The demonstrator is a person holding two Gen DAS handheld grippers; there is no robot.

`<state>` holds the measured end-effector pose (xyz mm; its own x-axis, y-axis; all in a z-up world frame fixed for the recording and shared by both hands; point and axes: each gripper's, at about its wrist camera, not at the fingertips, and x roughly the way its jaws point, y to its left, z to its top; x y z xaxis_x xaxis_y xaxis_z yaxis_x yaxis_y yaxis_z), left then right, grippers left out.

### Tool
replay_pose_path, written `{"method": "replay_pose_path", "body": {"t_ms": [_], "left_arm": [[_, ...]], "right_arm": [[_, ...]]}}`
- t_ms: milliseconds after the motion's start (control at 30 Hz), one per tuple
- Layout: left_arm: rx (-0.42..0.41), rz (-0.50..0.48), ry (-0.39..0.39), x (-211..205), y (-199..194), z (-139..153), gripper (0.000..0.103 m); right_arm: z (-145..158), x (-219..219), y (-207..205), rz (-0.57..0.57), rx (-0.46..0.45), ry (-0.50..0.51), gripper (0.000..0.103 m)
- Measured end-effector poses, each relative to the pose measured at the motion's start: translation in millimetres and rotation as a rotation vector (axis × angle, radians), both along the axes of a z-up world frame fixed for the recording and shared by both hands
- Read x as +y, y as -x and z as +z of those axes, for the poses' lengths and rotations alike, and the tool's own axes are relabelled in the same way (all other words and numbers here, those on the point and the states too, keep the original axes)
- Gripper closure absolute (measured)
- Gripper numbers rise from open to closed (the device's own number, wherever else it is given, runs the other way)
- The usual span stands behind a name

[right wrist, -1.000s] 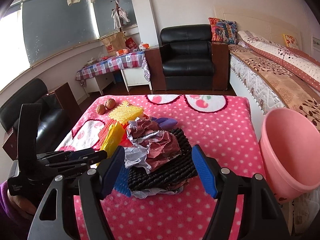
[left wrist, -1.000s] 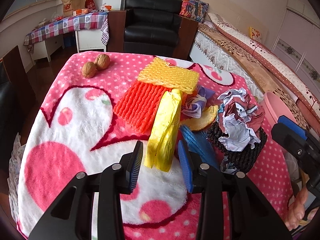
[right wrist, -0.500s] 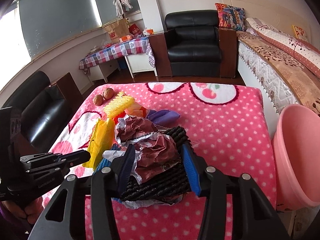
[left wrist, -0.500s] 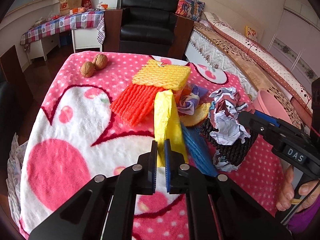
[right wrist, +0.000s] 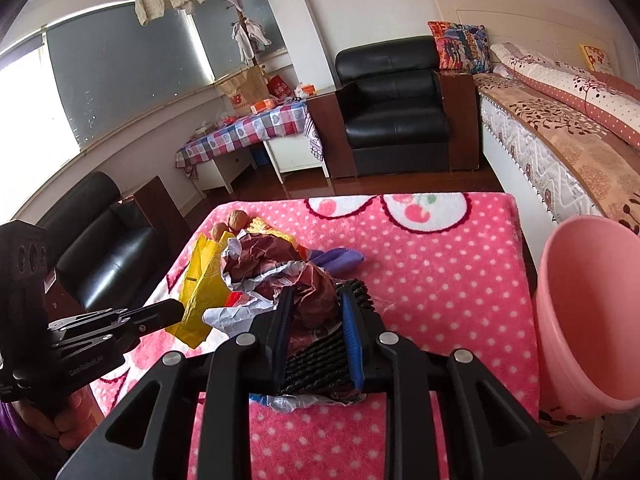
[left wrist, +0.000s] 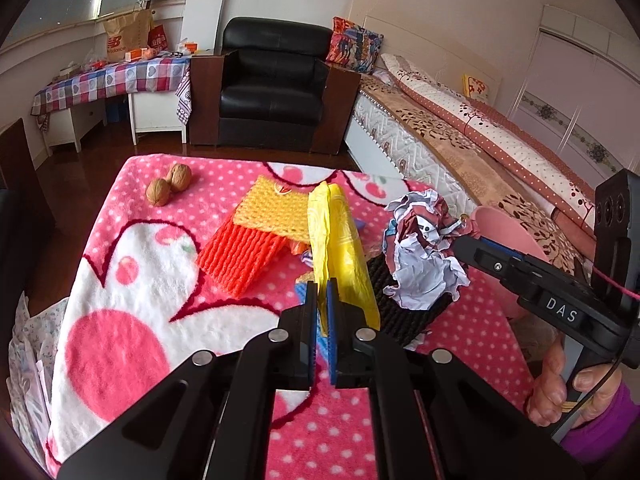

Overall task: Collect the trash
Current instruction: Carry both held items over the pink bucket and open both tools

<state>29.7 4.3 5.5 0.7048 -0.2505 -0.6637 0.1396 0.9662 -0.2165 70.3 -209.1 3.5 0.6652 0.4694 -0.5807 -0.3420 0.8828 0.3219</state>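
My left gripper (left wrist: 322, 292) is shut on a yellow plastic bag (left wrist: 340, 248) and holds it up off the pink blanket; the bag also shows in the right wrist view (right wrist: 200, 292). My right gripper (right wrist: 316, 308) is shut on a wad of crumpled paper (right wrist: 280, 272) and black foam netting (right wrist: 320, 356), lifted a little; the paper (left wrist: 424, 256) and the netting (left wrist: 404, 312) also show in the left wrist view. Orange netting (left wrist: 240, 256) and yellow netting (left wrist: 276, 208) lie on the blanket behind the bag. A purple scrap (right wrist: 340, 258) lies past the wad.
A pink bucket (right wrist: 584, 312) stands at the table's right edge, also in the left wrist view (left wrist: 508, 228). Two walnuts (left wrist: 168, 186) lie at the far left of the blanket (left wrist: 120, 320). A black armchair (left wrist: 272, 92) and a bed (left wrist: 460, 152) stand beyond the table.
Both grippers closed: the left on the yellow bag, the right on the paper and black netting. Both loads have risen off the blanket since.
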Motion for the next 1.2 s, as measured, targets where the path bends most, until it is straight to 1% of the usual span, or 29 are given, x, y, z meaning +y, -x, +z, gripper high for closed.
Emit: {"method": "replay_pose_path", "body": {"t_ms": [133, 300, 433, 600, 700, 800, 900, 1067, 1200], "left_arm": [[-0.039, -0.043, 0.012, -19, 0, 14, 0.099], [-0.067, -0.113, 0.025, -53, -4, 25, 0.099], [-0.074, -0.171, 0.056, -87, -11, 29, 0.099], [-0.095, -0.247, 0.058, -133, -18, 31, 0.099], [-0.100, -0.289, 0.057, -158, -24, 29, 0.099], [-0.088, -0.331, 0.052, -184, -31, 25, 0.099], [-0.075, -0.360, 0.038, -207, -38, 18, 0.099], [-0.042, -0.389, 0.019, -237, -51, 2, 0.099], [-0.028, -0.388, 0.013, -252, -59, -9, 0.099]], "right_arm": [[10, -22, 8, -0.060, -0.021, -0.013, 0.080], [19, -63, 20, -0.176, -0.040, 0.000, 0.080], [19, -99, 28, -0.283, -0.041, 0.015, 0.080], [16, -146, 37, -0.422, -0.041, 0.047, 0.079], [12, -173, 41, -0.496, -0.033, 0.059, 0.079], [7, -198, 42, -0.567, -0.022, 0.066, 0.079], [-2, -215, 39, -0.612, -0.008, 0.077, 0.079], [-16, -232, 33, -0.649, 0.023, 0.087, 0.079], [-24, -237, 30, -0.659, 0.046, 0.092, 0.078]]}}
